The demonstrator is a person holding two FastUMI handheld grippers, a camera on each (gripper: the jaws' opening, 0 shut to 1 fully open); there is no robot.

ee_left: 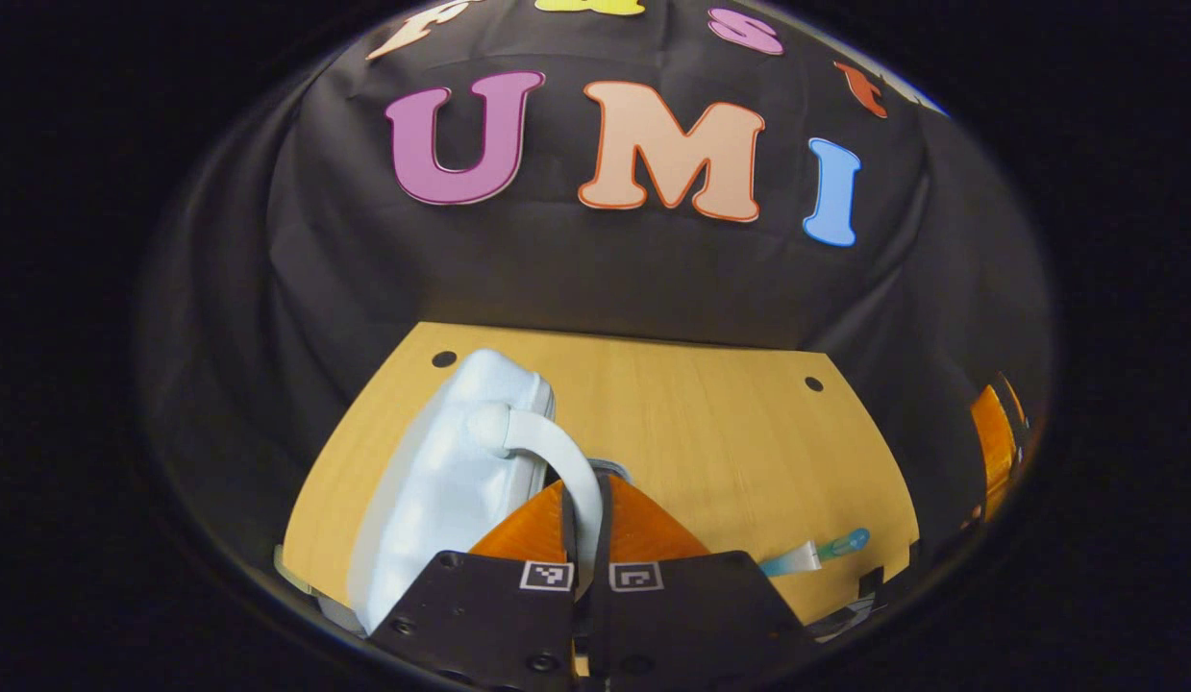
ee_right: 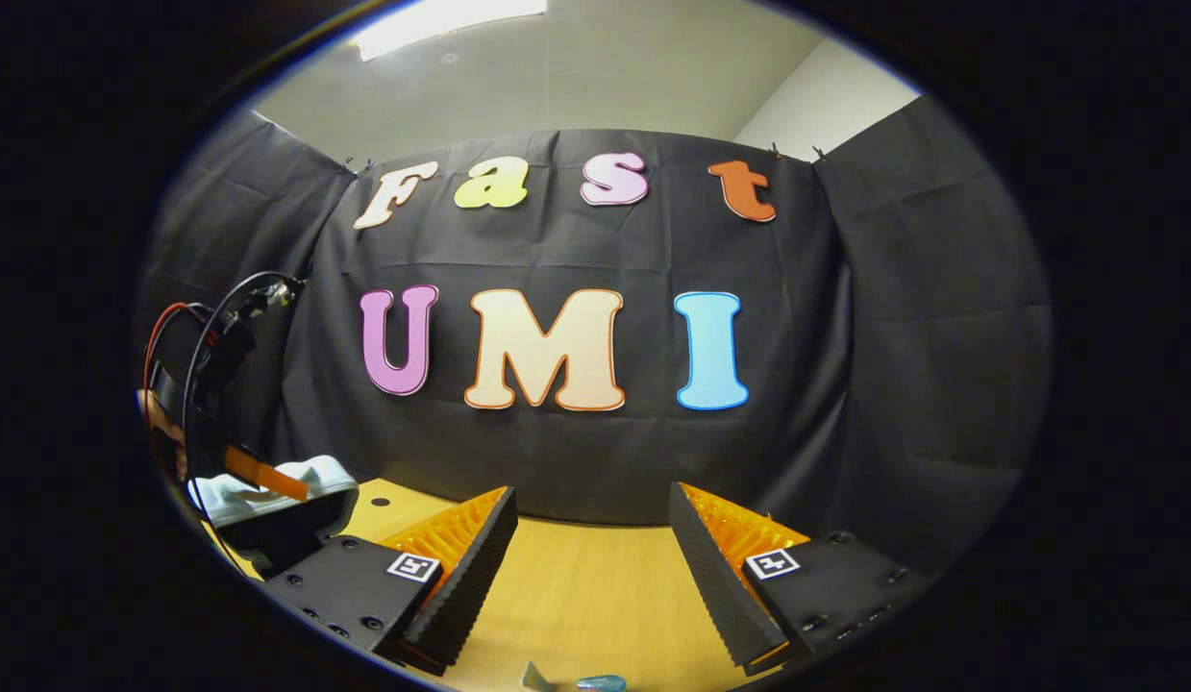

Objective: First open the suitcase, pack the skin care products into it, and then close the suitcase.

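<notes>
A: Left gripper view, from the left: what lies on the table (ee_left: pixel 710 432)?

B: A pale suitcase (ee_left: pixel 441 481) sits on the left part of the wooden top, lid uppermost. Its curved handle (ee_left: pixel 557 457) arches from the case toward the camera. The left gripper (ee_left: pixel 587 524) has its two fingers brought almost together on that handle, one on each side, pressing it. Farther right, near the table's front edge, a small skin care tube (ee_left: pixel 814 555) with a bluish cap lies flat, well apart from the suitcase.

A: And the right gripper view, same order?

B: At the far left the other gripper, trailing red and black cables (ee_right: pixel 186 356), grips the suitcase (ee_right: pixel 302 485), whose lid looks lifted above a dark gap. In the centre, the right gripper (ee_right: pixel 590 548) hangs above the bare table (ee_right: pixel 585 586), fingers spread wide and holding nothing. At the bottom edge, between those fingers, the tube's (ee_right: pixel 585 682) end is just visible.
</notes>
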